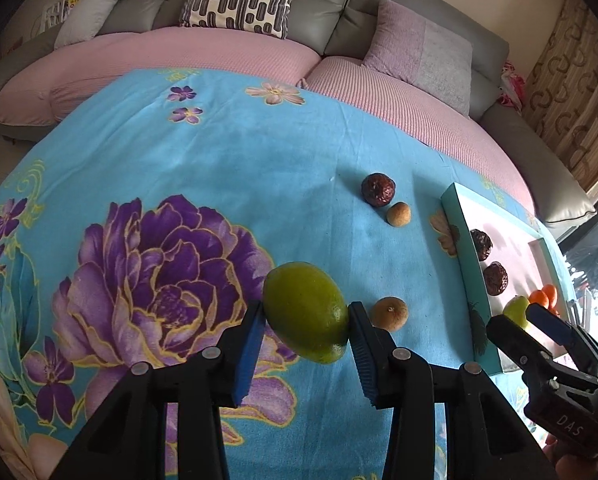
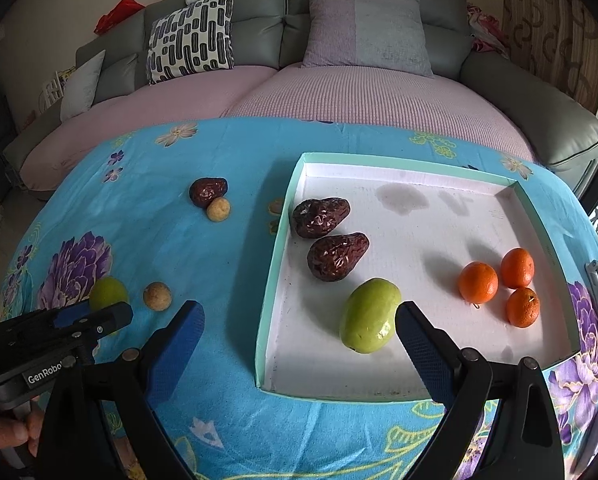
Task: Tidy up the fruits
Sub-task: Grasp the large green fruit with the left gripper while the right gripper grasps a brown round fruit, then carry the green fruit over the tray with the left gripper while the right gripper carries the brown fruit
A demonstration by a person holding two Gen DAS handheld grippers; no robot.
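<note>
My left gripper (image 1: pixel 306 314) is shut on a green oval fruit (image 1: pixel 299 300), its blue pads pressing both sides, over the flowered blue cloth. In the right wrist view that fruit (image 2: pixel 107 294) shows behind the left gripper (image 2: pixel 91 320). My right gripper (image 2: pixel 299 310) stands open over the front of the teal-rimmed white tray (image 2: pixel 275 280). A second green fruit (image 2: pixel 369 316) lies in the tray just inside its right finger, untouched. The tray also holds two dark wrinkled dates (image 2: pixel 321 217) (image 2: pixel 337 256) and three small oranges (image 2: pixel 478 282).
On the cloth left of the tray lie a third date (image 2: pixel 207 191) with a small tan round fruit (image 2: pixel 219 209) touching it, and another tan fruit (image 2: pixel 157 296) close to my left gripper. A grey sofa with pink covers and cushions (image 2: pixel 191 36) runs behind the table.
</note>
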